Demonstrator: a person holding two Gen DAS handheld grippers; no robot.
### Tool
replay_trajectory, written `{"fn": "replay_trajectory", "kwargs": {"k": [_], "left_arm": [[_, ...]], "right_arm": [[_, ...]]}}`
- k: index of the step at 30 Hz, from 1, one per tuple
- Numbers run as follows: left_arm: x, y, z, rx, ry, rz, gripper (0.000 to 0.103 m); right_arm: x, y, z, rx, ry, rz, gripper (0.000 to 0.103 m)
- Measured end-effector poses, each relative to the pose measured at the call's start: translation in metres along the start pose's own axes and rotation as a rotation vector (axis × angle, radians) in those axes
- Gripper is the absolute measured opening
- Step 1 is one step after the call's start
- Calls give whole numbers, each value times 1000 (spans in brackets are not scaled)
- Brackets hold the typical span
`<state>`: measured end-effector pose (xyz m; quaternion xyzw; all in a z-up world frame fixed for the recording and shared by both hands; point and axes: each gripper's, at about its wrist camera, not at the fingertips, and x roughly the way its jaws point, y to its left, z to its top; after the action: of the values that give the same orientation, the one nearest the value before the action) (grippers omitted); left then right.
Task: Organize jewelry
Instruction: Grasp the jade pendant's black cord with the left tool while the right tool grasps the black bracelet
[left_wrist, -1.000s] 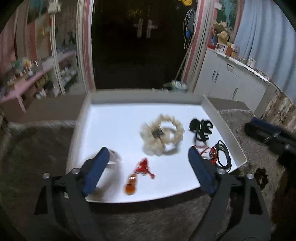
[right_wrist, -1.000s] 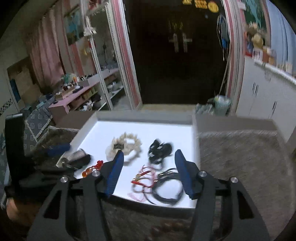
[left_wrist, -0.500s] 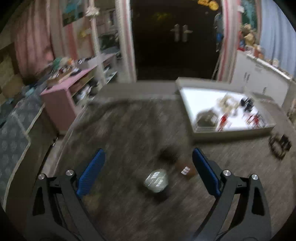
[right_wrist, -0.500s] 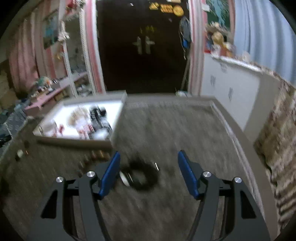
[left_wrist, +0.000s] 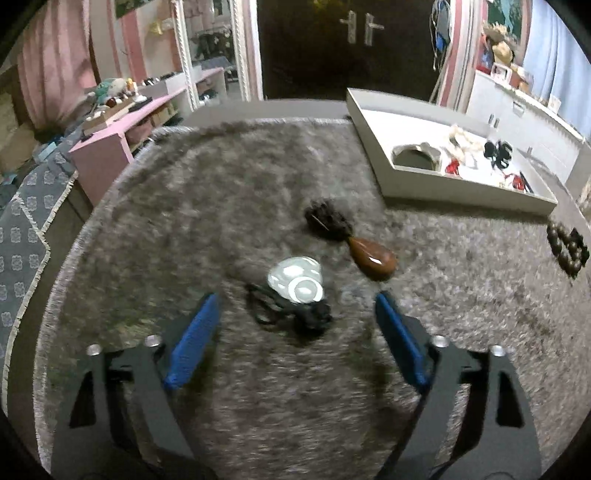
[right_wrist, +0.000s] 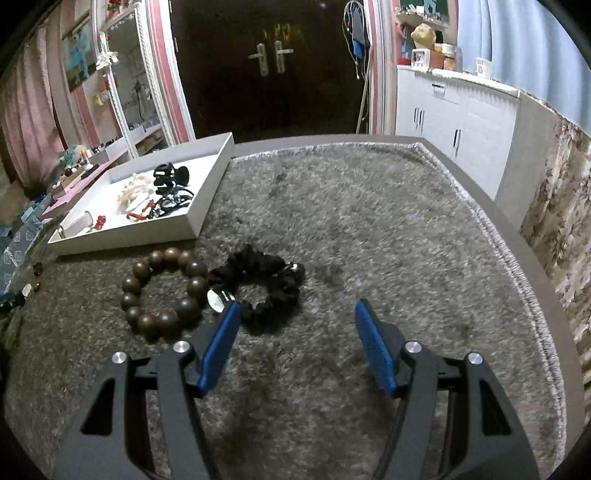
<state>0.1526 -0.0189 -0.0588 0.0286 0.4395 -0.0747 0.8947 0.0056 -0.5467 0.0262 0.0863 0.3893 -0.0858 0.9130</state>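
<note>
A grey shaggy rug (right_wrist: 369, 229) carries a white tray (right_wrist: 207, 206) at ten o'clock, a wooden bead bracelet (right_wrist: 162, 291) and a black scrunchie (right_wrist: 266, 288) at nine.

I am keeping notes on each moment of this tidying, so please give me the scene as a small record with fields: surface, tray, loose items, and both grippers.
surface: grey shaggy rug
tray: white tray on the rug, already holding several pieces
loose near right gripper: wooden bead bracelet and black scrunchie, touching each other
loose near left gripper: pale round pendant on a black cord, brown drop-shaped piece
left gripper: open, nothing between its fingers, jaws just closing a little
right gripper: open, holding nothing
</note>
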Motion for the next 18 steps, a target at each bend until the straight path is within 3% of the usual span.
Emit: {"fn": "replay_trajectory", "kwargs": {"k": [3, 6, 8, 10, 15, 17, 18], "left_arm": [[9, -3, -2, 7, 30, 1, 68], [10, -1, -1, 2, 35, -1, 68], [12, -2, -1, 9, 36, 10, 69], [13, -5, 1, 16, 36, 22, 69], [13, -3, 0, 8, 33, 12, 68], [12, -2, 0, 2, 25, 8, 60], [11, 0, 0, -7, 18, 6, 51]], "right_arm": [[10, 5, 5, -22, 10, -33, 65], [23, 8, 12, -43, 20, -72, 63], [32, 10, 14, -55, 38, -81, 44], [41, 13, 14, -70, 70, -77, 31], [44, 26, 11, -133, 84, -130, 29], [43, 31, 9, -157, 81, -125, 20], [42, 32, 9, -161, 79, -124, 18]]}}
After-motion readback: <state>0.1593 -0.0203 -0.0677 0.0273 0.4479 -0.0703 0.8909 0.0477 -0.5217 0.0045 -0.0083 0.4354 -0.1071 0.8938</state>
